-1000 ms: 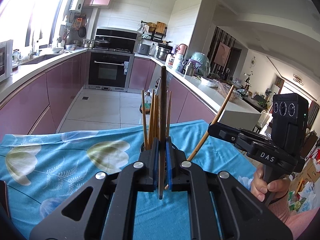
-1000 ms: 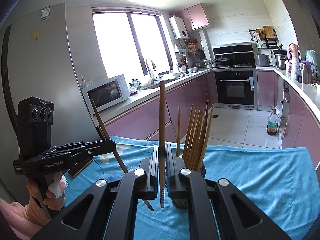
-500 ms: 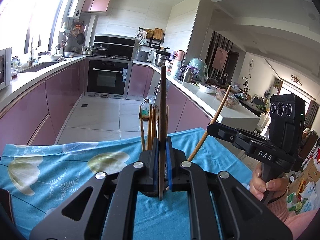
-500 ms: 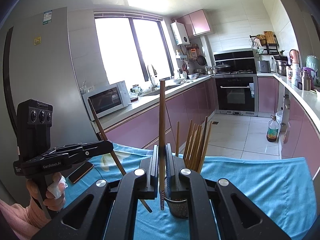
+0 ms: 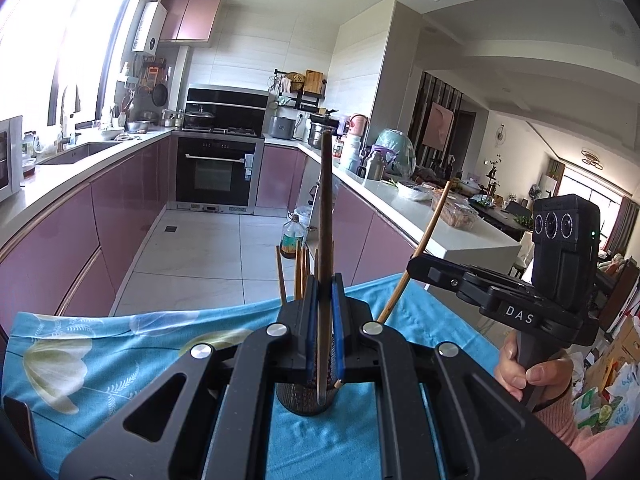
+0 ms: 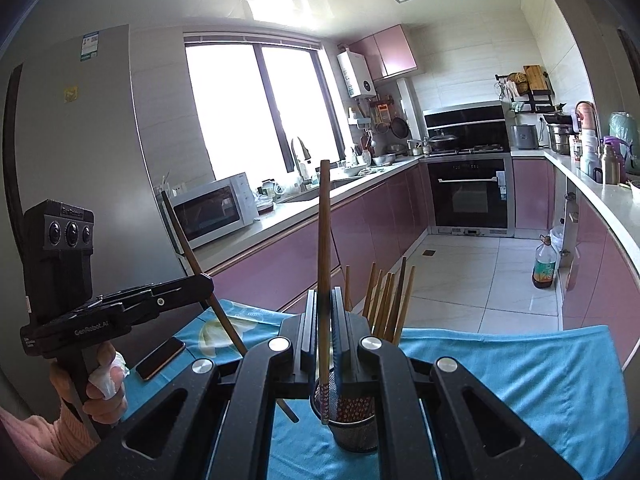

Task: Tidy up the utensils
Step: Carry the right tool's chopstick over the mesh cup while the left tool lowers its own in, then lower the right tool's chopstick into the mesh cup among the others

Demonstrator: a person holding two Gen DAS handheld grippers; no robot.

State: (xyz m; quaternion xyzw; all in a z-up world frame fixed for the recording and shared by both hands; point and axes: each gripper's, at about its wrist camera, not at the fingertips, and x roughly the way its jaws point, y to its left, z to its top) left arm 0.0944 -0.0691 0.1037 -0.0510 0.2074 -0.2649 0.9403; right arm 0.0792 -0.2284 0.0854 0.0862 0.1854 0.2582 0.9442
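My left fingers (image 5: 325,320) are clamped on a dark chopstick (image 5: 325,216), standing nearly upright, its lower tip hanging just over the mesh holder (image 5: 298,398) on the blue flowered cloth of the table (image 5: 120,352). My right fingers (image 6: 325,320) pinch a lighter wooden chopstick (image 6: 323,240) the same way, its tip near the holder's rim in the right wrist view. Neither stick is in yet.

A good bundle of chopsticks (image 6: 390,300) already stands in the holder, leaning a little to the right, so I judge most of the sorting done. What I see left is lowering these two in among the others and letting go. A phone (image 6: 160,358) lies on the near left of the cloth, and I can make out no other loose utensils around it, though my own fingers hide much of the table.
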